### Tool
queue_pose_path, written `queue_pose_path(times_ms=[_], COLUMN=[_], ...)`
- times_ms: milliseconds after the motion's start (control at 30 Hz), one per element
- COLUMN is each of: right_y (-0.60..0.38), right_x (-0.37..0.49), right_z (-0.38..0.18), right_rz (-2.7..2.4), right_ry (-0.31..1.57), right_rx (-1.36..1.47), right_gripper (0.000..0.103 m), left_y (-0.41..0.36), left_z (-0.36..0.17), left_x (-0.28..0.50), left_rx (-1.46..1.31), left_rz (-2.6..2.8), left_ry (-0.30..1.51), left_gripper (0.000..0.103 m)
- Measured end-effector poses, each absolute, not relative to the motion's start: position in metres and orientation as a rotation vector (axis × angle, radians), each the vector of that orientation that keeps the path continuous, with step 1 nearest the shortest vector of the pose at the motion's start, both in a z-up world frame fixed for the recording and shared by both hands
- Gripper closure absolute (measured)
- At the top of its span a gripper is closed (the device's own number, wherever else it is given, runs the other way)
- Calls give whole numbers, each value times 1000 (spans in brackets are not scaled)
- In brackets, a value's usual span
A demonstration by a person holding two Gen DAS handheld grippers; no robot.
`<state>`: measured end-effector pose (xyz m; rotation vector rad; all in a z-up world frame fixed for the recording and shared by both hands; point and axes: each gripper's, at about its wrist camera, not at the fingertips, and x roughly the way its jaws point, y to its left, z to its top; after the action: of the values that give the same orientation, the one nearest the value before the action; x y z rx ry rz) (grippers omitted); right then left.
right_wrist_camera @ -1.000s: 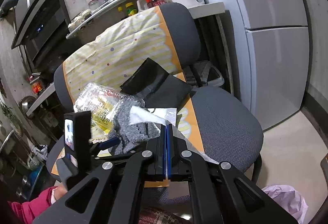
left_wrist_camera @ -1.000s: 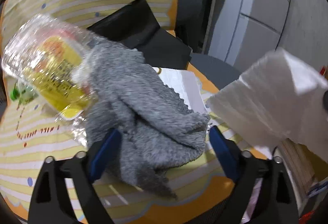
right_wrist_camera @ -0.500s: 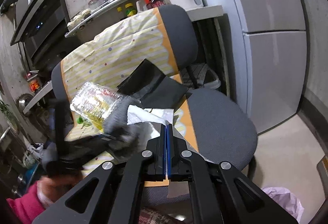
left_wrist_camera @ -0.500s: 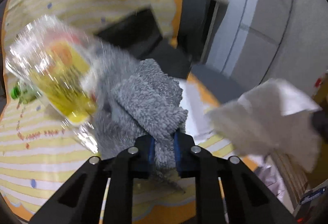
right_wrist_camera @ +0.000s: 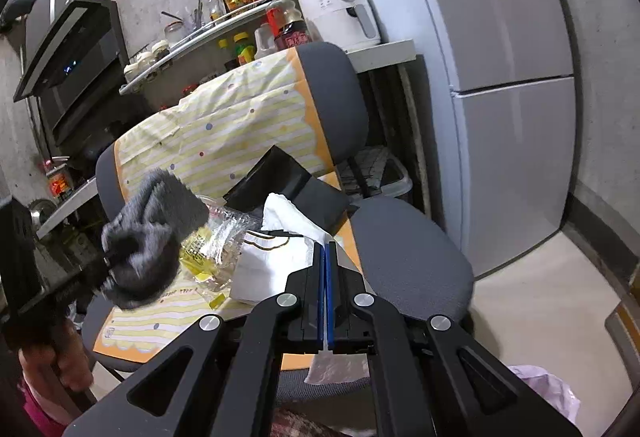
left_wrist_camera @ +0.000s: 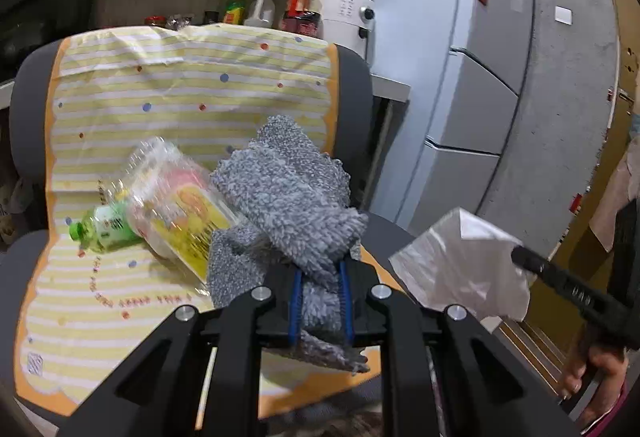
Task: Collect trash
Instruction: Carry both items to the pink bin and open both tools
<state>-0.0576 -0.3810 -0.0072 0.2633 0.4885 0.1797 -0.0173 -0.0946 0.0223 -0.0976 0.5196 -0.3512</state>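
Pinching a grey cloth [left_wrist_camera: 292, 197] in the left claw [left_wrist_camera: 320, 301], right claw [right_wrist_camera: 324, 293] clamped on white tissue [left_wrist_camera: 460, 261], crushed bottle [left_wrist_camera: 180, 209] on chair [right_wrist_camera: 408, 249].

chair [right_wrist_camera: 408, 249] grey | fridge [right_wrist_camera: 500, 77] right | air fryer [right_wrist_camera: 340, 13] white, on counter

Grey fuzzy cloth [left_wrist_camera: 288, 205]; white tissue [left_wrist_camera: 464, 261]; clear crumpled bottle [left_wrist_camera: 176, 205] with yellow and pink label; small bottle [left_wrist_camera: 104, 227] with green cap; chair cover [left_wrist_camera: 168, 97] striped yellow and white, orange-edged, with coloured dots; dark grey chair [right_wrist_camera: 404, 249]; blue gripper pads [left_wrist_camera: 296, 301].
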Motion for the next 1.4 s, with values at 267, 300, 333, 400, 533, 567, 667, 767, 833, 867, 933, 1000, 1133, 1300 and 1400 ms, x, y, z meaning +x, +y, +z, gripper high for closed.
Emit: queue_pose_path(times_ms=[267, 300, 333, 400, 533, 567, 667, 767, 833, 867, 933, 1000, 1133, 1300, 1400], right_y=[-402, -407, -413, -423, -444, -450, -462, -476, -485, -489, -496, -500, -505, -500, -499], right_x=[-105, -111, -117, -127, -142, -144, -151, -157, -160, -161, -161, -160, -160, -161, -161], right_z=[-14, -18, -22, -30, -53, -58, -74, -93, -106, -114, -125, -132, -135, -120, -108], right_rz=[47, 32, 15, -7, -61, -74, -114, -154, -175, -187, -205, -211, -226, -232, -233], right_ry=[496, 501, 510, 521, 565, 576, 599, 632, 654, 667, 687, 703, 699, 653, 616], right_rx=[217, 221, 229, 246, 268, 276, 292, 317, 341, 356, 377, 400, 415, 375, 369], right_gripper=[102, 102, 102, 102, 102, 102, 102, 101, 101, 100, 97, 97, 79, 70, 70], left_y=[-150, -158, -166, -183, -215, -222, -242, -258, -267, -269, -274, -278, -279, -276, -273], left_z=[-21, -26, -30, -39, -56, -59, -69, -75, -79, -80, -81, -82, -82, -82, -81], left_x=[-35, -37, -39, -43, -49, -50, -51, -51, -51, -51, -51, -52, -53, -57, -58], left_rx=[-100, -105, -103, -89, -61, -54, -31, -17, -9, -4, 6, 12, 18, 23, 27], left_rz=[-542, -573, -593, -639, -719, -733, -770, -794, -807, -812, -820, -823, -827, -835, -843], left_ry=[556, 556, 553, 557, 586, 593, 611, 629, 638, 641, 648, 651, 653, 645, 648], left_gripper=[89, 89, 89, 89, 89, 89, 89, 89, 89, 89, 89, 89, 88, 88, 88])
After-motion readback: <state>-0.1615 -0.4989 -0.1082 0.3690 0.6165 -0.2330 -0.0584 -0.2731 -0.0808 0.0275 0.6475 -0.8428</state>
